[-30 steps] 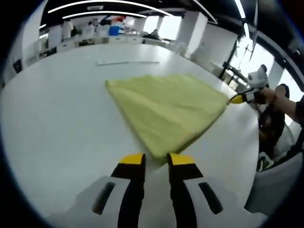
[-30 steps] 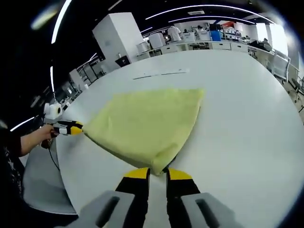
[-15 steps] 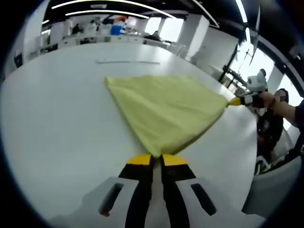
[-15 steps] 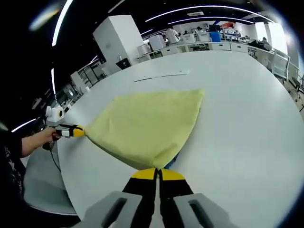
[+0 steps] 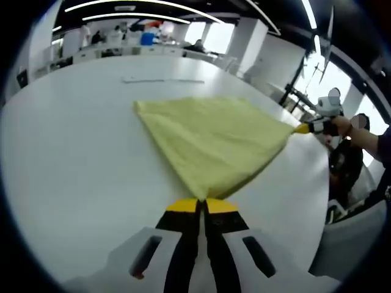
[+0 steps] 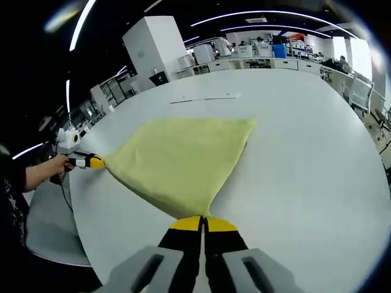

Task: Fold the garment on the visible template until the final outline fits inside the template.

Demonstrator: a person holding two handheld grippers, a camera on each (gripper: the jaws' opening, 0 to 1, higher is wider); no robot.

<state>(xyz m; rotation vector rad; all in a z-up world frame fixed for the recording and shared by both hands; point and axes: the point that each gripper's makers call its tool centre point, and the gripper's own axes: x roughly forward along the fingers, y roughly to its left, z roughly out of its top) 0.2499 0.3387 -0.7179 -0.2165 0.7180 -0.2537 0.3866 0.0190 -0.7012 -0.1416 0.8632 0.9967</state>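
A pale yellow garment (image 5: 214,137) lies folded on the white table (image 5: 73,159), stretched between the two grippers. My left gripper (image 5: 202,206) is shut on its near corner, yellow tips pressed together. My right gripper (image 5: 303,128) comes in from the right, pinching the opposite corner. In the right gripper view the same garment (image 6: 183,162) spreads ahead, my right gripper (image 6: 202,223) shut on its near corner and my left gripper (image 6: 91,162) holding the far left corner. A thin template line (image 6: 204,98) runs across the table beyond the cloth.
A person's hand (image 6: 52,166) holds the left gripper at the table's edge. A white pillar (image 6: 153,46), desks and office equipment stand far behind. The table edge (image 6: 85,268) curves close by on the left.
Both grippers went from open around the garment's corners to shut on them. The cloth is now pulled taut between them.
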